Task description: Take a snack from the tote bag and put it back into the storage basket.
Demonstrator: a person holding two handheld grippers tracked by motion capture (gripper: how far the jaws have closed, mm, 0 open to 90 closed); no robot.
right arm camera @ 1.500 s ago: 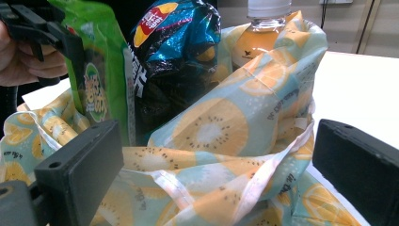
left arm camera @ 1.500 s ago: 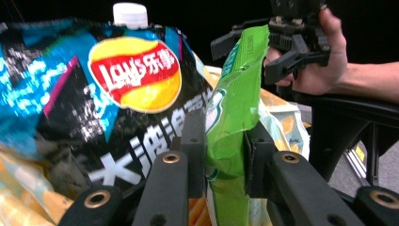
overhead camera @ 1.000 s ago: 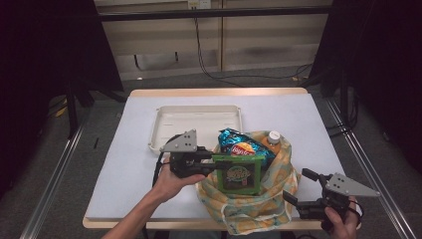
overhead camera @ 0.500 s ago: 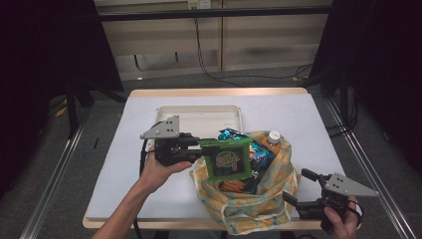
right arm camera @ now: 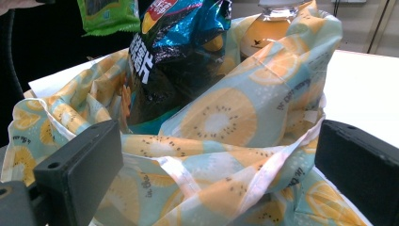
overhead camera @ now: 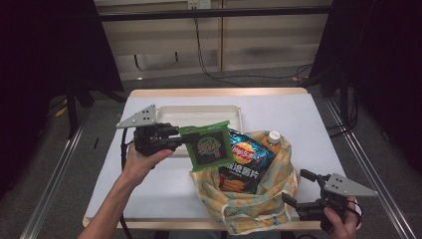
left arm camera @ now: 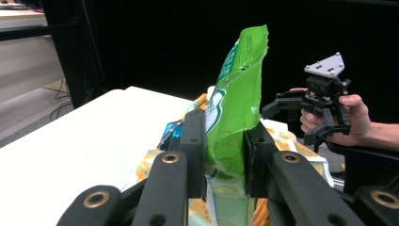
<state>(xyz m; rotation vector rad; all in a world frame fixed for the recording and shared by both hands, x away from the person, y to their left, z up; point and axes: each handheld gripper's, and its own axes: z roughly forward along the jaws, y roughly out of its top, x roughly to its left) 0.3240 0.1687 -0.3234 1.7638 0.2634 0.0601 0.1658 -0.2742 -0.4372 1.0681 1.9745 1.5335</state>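
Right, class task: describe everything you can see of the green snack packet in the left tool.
The green snack packet is a flat, glossy foil-like pouch, bright green with a dark panel and a round logo on its face, and crimped edges. It hangs in the air, upright, above the open fruit-print bag, apart from the blue chip bag beside it. The left tool pinches one edge, its black jaws pressing the creased film from both sides.

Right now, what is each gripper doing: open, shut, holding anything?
Left gripper: jaws shut on the green snack bag, lifted over the fruit-print bag.
Right gripper: jaws open, holding nothing, at the fruit-print bag's edge.
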